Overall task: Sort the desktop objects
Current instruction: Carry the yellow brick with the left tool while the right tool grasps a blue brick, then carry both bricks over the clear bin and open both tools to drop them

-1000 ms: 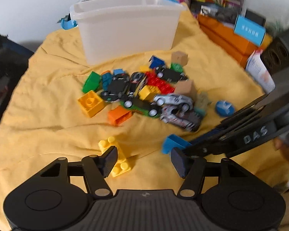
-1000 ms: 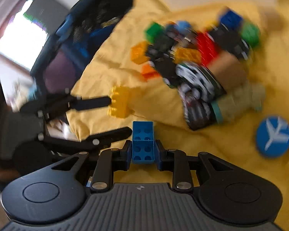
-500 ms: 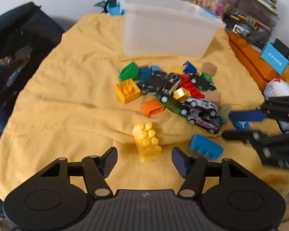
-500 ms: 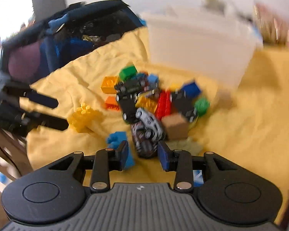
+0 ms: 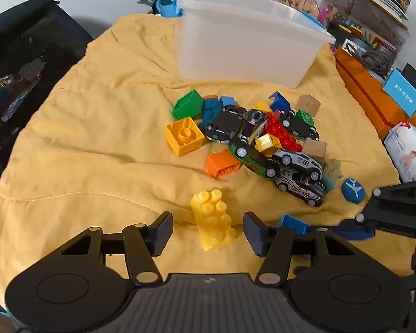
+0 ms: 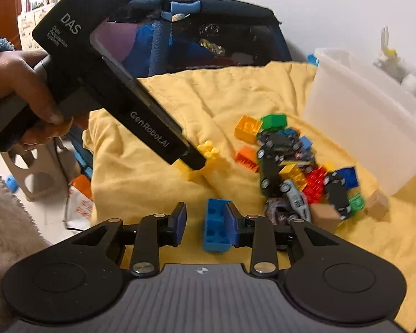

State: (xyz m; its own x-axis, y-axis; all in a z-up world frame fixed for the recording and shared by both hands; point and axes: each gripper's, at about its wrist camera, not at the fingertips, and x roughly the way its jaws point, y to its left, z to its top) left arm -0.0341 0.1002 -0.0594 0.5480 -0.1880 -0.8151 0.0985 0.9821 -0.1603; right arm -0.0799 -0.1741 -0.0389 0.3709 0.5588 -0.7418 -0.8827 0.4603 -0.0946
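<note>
Two tools over a yellow cloth (image 5: 97, 144) w/ a toy pile. Left tool (image 5: 208, 229) is released: its jaws have just been closing, w/ a yellow brick (image 5: 212, 219) lying between them on the cloth, studs up, pads clear of it on both sides. In the right wrist view that tool (image 6: 197, 161) comes in from upper left, held by a hand (image 6: 22, 94), tip at the same yellow brick (image 6: 208, 151).

Right tool (image 6: 205, 222) has a blue brick (image 6: 216, 227) between its pads; the right pad lies against the brick, the left pad stands off w/ a gap, so not clenched on it. Its jaws have just been closing too. Brick rests on the cloth, hollow side up. From the left wrist view the blue brick (image 5: 294, 223) sits just right of the left tool's right finger, w/ the right tool (image 5: 355, 229) reaching in from the right edge.

Pile mid-cloth: several toy cars (image 5: 296, 161), an orange brick (image 5: 222, 163), a yellow-orange brick (image 5: 184, 136), a green brick (image 5: 187, 105), red bricks (image 5: 283, 138), wooden cubes (image 5: 307, 105). A blue disc (image 5: 352, 190) lies apart, right of the pile. A white bin (image 5: 246, 44) stands behind the pile at the cloth's far end; can't tell its contents.
</note>
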